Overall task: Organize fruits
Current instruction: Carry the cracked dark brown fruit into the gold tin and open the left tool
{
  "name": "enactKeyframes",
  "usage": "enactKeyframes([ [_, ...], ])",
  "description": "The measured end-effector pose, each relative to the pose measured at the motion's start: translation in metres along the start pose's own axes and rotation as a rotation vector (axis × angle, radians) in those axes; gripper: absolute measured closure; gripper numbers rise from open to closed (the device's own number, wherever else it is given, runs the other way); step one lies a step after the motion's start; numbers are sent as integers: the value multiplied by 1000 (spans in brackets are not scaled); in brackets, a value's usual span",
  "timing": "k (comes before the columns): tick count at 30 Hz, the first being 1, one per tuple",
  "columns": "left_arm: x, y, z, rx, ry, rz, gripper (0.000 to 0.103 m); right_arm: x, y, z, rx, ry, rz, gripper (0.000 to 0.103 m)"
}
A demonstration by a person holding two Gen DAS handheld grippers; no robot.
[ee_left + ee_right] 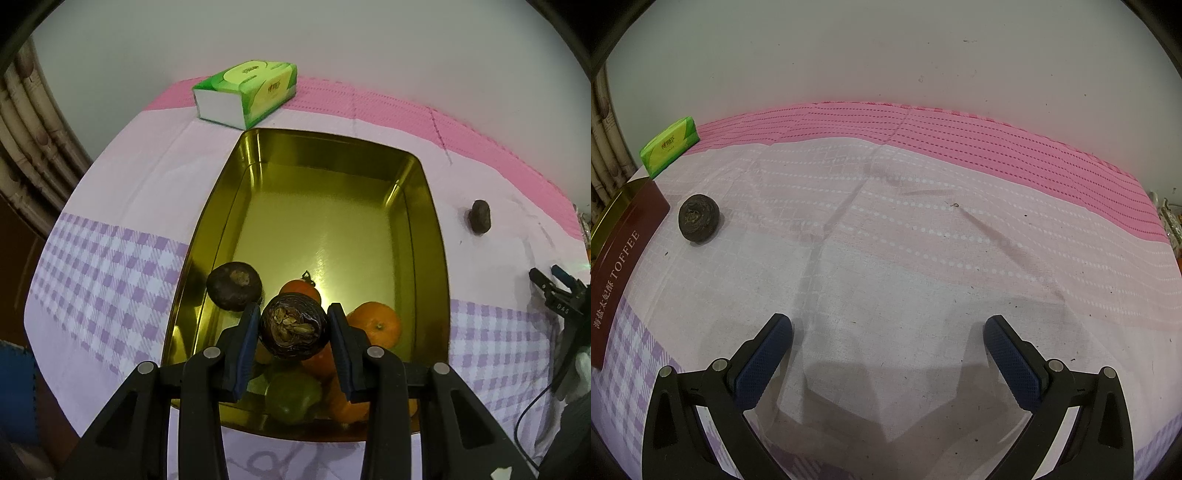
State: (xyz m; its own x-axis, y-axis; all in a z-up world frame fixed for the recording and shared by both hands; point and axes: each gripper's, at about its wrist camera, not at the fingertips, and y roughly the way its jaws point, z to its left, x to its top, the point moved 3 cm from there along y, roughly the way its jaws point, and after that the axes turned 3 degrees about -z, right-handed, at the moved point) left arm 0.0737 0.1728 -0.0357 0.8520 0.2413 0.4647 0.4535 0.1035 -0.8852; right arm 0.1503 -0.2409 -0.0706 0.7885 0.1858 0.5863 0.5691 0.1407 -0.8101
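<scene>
Gripped between the left tongs [291,325], a dark fruit [293,325] was held over the gold tin [428,206], already loaded with oranges [376,325] at its near end, while one last dark fruit [699,218] was left on the table [923,258] beside the tin's right edge, the right tongs [888,332] kept open and empty.

The left gripper [292,325] points forward and down, its two blue-padded fingers [246,343] drawn in and pressing on either side of a dark round fruit [293,326]. The right gripper [888,345] hangs low, level with the surface below, its fingers [764,360] spread wide apart and holding nothing.
</scene>
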Motion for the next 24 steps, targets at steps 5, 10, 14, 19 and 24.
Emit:
enactKeyframes([
  [5, -4, 6, 2, 6, 9, 4, 69, 0, 0, 0, -1, 0, 0, 0],
  [10, -6, 12, 4, 8, 8, 14, 69, 0, 0, 0, -1, 0, 0, 0],
  [14, -4, 13, 4, 7, 8, 10, 69, 0, -1, 0, -1, 0, 0, 0],
  [19, -4, 14, 5, 11, 7, 7, 69, -1, 0, 0, -2, 1, 0, 0],
  [24, -4, 14, 5, 22, 13, 5, 69, -1, 0, 0, -2, 3, -1, 0],
])
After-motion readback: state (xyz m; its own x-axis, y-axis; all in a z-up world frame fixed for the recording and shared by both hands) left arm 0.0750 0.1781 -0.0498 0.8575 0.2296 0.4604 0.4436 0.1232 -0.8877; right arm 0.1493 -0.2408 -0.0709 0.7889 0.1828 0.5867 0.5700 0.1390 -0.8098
